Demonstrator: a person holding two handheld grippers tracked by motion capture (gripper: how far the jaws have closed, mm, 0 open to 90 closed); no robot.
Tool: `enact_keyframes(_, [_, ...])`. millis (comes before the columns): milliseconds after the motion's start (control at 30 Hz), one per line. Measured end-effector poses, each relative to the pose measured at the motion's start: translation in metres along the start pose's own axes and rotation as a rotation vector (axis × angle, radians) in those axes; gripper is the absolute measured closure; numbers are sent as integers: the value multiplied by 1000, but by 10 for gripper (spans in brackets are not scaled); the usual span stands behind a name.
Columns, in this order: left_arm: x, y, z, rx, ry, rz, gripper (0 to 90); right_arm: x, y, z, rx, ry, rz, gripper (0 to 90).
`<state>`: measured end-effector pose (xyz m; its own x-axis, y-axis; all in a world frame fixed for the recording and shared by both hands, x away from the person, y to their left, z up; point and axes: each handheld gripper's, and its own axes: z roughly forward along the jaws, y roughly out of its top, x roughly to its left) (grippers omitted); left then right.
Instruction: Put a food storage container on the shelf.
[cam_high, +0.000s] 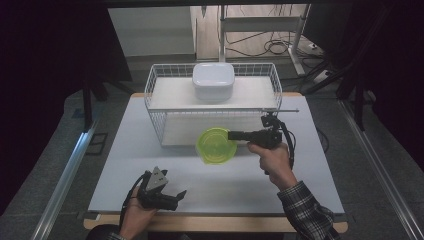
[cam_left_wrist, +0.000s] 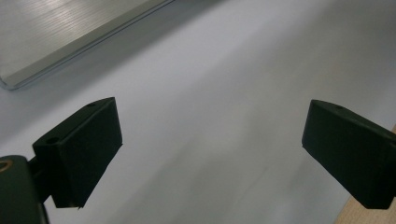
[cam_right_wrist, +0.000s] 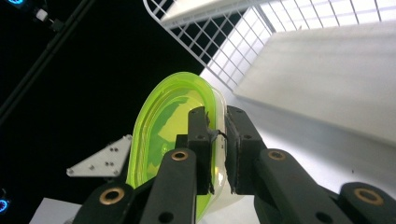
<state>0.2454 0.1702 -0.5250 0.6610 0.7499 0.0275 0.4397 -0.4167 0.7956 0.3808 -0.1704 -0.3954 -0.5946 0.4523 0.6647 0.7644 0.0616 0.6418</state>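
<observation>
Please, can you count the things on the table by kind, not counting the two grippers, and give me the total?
Green bowl, held by the right gripper: 1
White lidded container, on the rack's upper shelf: 1
White wire rack: 1
Total: 3

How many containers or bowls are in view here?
2: a white lidded container on the wire rack's top shelf, and a green bowl held by the right gripper before the rack.
</observation>
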Motion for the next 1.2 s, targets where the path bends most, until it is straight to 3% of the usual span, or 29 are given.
enact_keyframes(867, [1, 0, 0, -6, -1, -7, 46, 45, 86, -31, -133, 15, -42, 817])
enact_keyframes(1200, [1, 0, 0, -8, -5, -12, 46, 59, 122, -34, -187, -15, -53, 817])
